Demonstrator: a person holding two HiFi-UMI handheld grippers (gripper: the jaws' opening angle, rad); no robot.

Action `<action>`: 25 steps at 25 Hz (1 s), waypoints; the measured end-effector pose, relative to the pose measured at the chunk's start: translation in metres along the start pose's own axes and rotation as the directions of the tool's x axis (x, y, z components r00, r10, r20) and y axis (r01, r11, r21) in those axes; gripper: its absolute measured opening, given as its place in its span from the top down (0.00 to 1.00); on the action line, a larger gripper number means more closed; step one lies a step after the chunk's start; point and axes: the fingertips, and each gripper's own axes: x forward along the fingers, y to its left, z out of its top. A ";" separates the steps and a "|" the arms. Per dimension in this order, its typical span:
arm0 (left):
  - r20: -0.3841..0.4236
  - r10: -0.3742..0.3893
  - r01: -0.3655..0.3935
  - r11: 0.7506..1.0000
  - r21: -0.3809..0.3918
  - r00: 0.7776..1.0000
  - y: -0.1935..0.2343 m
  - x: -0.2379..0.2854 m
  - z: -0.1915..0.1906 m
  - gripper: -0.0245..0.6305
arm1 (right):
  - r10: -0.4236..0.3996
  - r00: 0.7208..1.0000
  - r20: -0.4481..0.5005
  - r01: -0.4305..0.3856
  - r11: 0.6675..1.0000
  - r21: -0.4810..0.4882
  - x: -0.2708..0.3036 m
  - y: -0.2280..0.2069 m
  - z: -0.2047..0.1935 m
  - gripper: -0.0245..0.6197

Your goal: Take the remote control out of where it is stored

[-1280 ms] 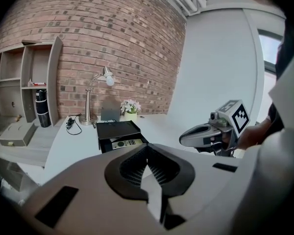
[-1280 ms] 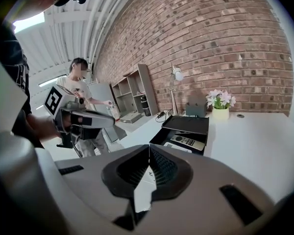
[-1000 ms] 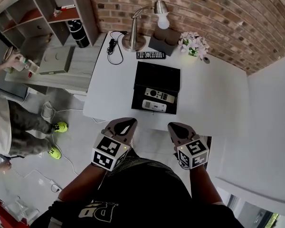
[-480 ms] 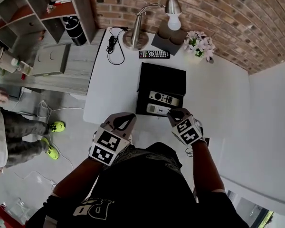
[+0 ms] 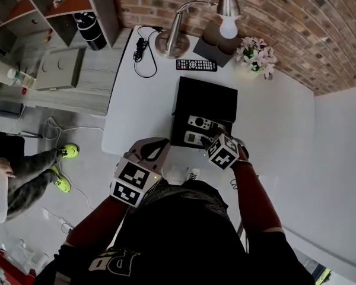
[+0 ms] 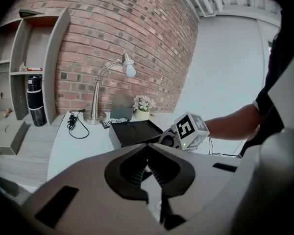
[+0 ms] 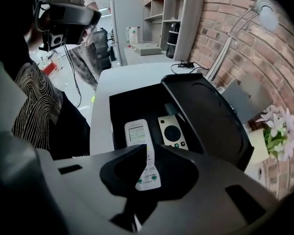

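A black box (image 5: 204, 97) lies open on the white table (image 5: 136, 111), its lid folded back. Inside are a grey remote (image 5: 200, 123) and, nearer me, a white remote with a small screen (image 5: 191, 138). My right gripper (image 5: 206, 141) points steeply down over the box's near end. In the right gripper view its jaws (image 7: 148, 148) are all but together just above the white remote (image 7: 137, 133), holding nothing; the grey remote (image 7: 171, 131) lies beside it. My left gripper (image 5: 159, 146) hovers at the table's near edge, left of the box, shut and empty (image 6: 148, 146).
A black remote (image 5: 196, 65), a desk lamp (image 5: 172, 40), a charger cable (image 5: 141, 49) and a pot of flowers (image 5: 258, 55) stand along the brick wall. Left of the table are a low grey cabinet (image 5: 59, 70), shelves and a person's legs (image 5: 29, 171).
My right gripper has come forward and down from in front of my body to the box's near end, tipping downward. The left gripper has edged forward to the table's edge.
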 end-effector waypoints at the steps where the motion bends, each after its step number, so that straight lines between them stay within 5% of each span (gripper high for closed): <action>1: 0.004 0.002 -0.002 1.000 0.001 1.000 0.002 0.001 0.001 0.95 | 0.008 1.000 -0.008 -0.008 1.000 -0.014 0.004 -0.001 0.001 0.89; 9: 0.004 0.053 -0.053 0.997 -0.058 0.999 0.025 -0.002 -0.002 0.95 | 0.075 0.996 -0.038 -0.076 0.996 -0.036 0.026 0.001 0.010 0.85; 19: 0.009 0.069 -0.068 0.994 -0.087 0.998 0.032 0.000 -0.003 0.95 | 0.101 0.995 0.017 -0.103 0.984 0.144 0.032 -0.008 0.024 0.85; 25: 0.022 0.086 -0.083 0.992 -0.093 0.996 0.038 -0.003 0.001 0.95 | 0.147 0.989 0.014 -0.147 0.989 -0.004 0.021 0.004 0.039 0.85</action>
